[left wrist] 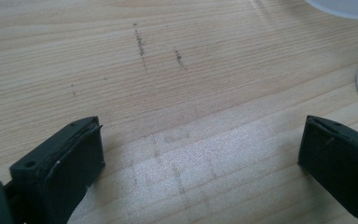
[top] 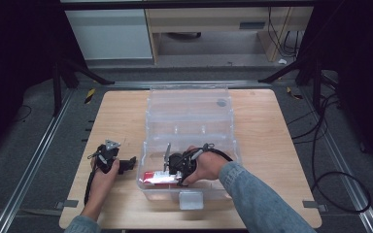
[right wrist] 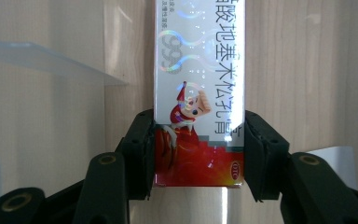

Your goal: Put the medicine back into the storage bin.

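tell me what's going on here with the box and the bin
A person works at a wooden table with a gripper in each hand. The right gripper is shut on a red and white box and holds it low inside the clear bin, near its front wall. The left gripper is open, holding nothing, and sits over bare tabletop just left of the bin.

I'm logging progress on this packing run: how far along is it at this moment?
Already done: the clear bin stands open on the table, and the red and white box is picked up. In hand: the right tongs clamp that box low inside the bin's near end. Left to do: release it and withdraw. The left tongs hang open over bare wood beside the bin, holding nothing.
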`<state>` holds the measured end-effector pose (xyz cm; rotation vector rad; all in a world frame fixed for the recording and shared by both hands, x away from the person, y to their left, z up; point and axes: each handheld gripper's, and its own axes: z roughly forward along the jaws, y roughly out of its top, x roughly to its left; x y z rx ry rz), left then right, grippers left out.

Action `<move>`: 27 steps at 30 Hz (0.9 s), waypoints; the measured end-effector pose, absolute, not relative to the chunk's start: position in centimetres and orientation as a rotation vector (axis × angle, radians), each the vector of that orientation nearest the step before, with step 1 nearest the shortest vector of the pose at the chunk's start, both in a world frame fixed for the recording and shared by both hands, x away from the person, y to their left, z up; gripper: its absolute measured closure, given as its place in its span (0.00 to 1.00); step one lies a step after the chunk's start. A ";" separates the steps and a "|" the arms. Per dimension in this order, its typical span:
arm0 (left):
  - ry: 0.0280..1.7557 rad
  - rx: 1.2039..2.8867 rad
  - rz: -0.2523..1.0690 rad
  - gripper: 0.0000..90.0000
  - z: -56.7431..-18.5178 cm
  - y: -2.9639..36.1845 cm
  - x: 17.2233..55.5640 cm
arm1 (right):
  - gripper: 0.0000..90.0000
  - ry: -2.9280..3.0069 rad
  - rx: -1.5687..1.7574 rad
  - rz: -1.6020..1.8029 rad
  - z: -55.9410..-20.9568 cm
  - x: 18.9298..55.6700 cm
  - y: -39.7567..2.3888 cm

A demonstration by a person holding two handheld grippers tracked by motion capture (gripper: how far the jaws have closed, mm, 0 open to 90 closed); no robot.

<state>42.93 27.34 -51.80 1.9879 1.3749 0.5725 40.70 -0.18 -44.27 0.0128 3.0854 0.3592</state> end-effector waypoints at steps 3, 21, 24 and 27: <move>1.375 1.988 0.572 0.00 -51.8 27.3 42.9 | 0.57 3.092 0.014 0.354 -44.5 40.8 -0.1; 1.373 1.988 0.572 0.00 -51.8 27.3 43.0 | 0.57 3.111 0.027 0.315 -45.5 40.9 0.2; 1.373 1.989 0.571 0.00 -51.8 27.3 43.0 | 0.57 3.111 0.029 0.317 -45.5 40.9 0.2; 1.372 1.990 0.571 0.00 -51.8 27.3 43.0 | 0.57 3.113 0.048 0.315 -45.5 40.8 0.2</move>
